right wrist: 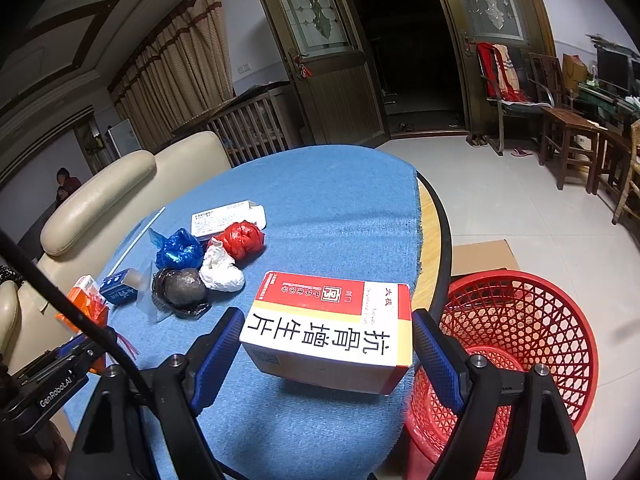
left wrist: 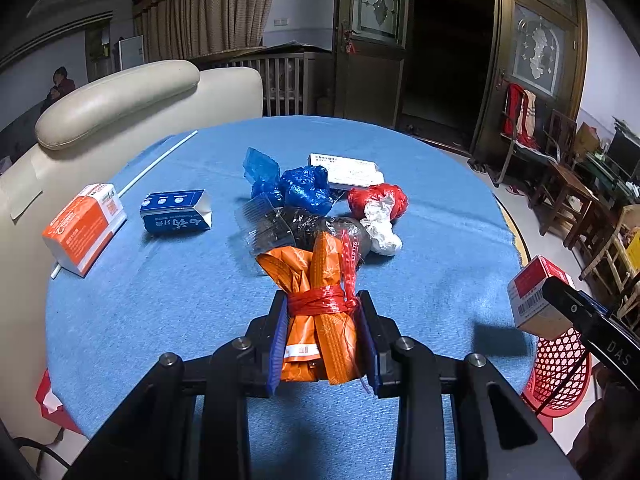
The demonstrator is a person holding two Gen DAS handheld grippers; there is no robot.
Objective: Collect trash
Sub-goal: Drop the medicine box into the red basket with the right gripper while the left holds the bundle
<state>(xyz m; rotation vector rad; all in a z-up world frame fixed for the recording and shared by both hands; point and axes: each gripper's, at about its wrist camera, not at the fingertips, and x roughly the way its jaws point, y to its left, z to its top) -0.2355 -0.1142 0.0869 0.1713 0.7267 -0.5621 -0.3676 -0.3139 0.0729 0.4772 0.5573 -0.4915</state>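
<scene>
Clamping our left gripper (left wrist: pixel 323 334) on an orange plastic bundle tied with red string (left wrist: pixel 320 312), we hold it over the blue-clothed round table (left wrist: pixel 440 240). Our right gripper (right wrist: pixel 326 350) squeezes a red-and-white cardboard medicine box (right wrist: pixel 332 328) at the table's edge, beside the red mesh plastic basket (right wrist: pixel 520 320).

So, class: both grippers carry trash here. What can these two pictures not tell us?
- Red basket: its inside bottom, hidden by the right gripper and table edge in the right wrist view.
- Orange bundle: its lower end, hidden behind the left gripper.
- White box: print too small.
</scene>
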